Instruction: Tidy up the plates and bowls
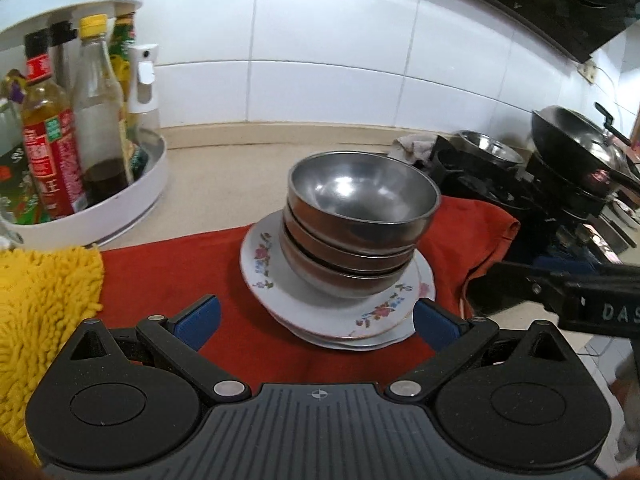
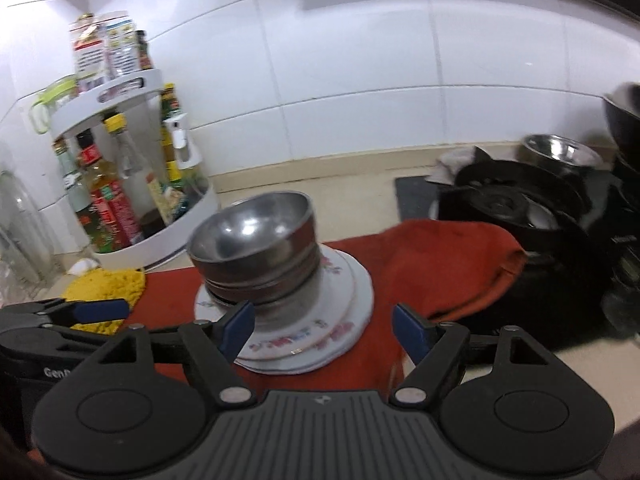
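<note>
On worktop's red cloth (image 1: 160, 276): bowls (image 1: 360, 216) nested on plates (image 1: 344, 320), dead centre. Left hand-held gripper (image 1: 316, 316) and right hand-held gripper (image 2: 324, 328) both spread apart, empty, at 6 o'clock of stack. Stacking looks done; next likely nudge plates flush or back off.

Each gripper, left gripper (image 1: 316, 322) and right gripper (image 2: 323, 330), is matte black with 2 round pivot discs, silver screws, a ribbed grey top and blue-padded fingers (image 1: 198, 320).
</note>
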`<state>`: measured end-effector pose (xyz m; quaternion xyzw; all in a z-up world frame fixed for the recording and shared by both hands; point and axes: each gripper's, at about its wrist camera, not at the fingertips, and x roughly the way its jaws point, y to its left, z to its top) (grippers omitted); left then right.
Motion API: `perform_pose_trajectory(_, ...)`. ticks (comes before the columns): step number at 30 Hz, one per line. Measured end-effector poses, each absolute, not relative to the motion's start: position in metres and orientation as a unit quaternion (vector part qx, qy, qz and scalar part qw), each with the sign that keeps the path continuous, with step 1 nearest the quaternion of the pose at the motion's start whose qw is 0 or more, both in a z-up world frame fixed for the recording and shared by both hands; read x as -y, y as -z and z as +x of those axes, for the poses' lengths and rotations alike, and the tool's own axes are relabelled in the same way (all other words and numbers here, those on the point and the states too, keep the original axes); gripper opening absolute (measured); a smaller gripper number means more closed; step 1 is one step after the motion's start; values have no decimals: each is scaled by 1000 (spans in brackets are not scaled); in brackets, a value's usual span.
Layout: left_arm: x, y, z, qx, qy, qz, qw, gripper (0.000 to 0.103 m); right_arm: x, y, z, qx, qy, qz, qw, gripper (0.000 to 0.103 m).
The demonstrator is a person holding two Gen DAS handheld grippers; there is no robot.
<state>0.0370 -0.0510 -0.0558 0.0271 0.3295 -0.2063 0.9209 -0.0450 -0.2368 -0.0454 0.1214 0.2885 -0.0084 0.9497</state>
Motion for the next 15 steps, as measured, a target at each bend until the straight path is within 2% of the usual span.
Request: perform_pose_trajectory(15,54,44,16,-309,148,34,939,103,219,37,-62,-272,45,114,955,76)
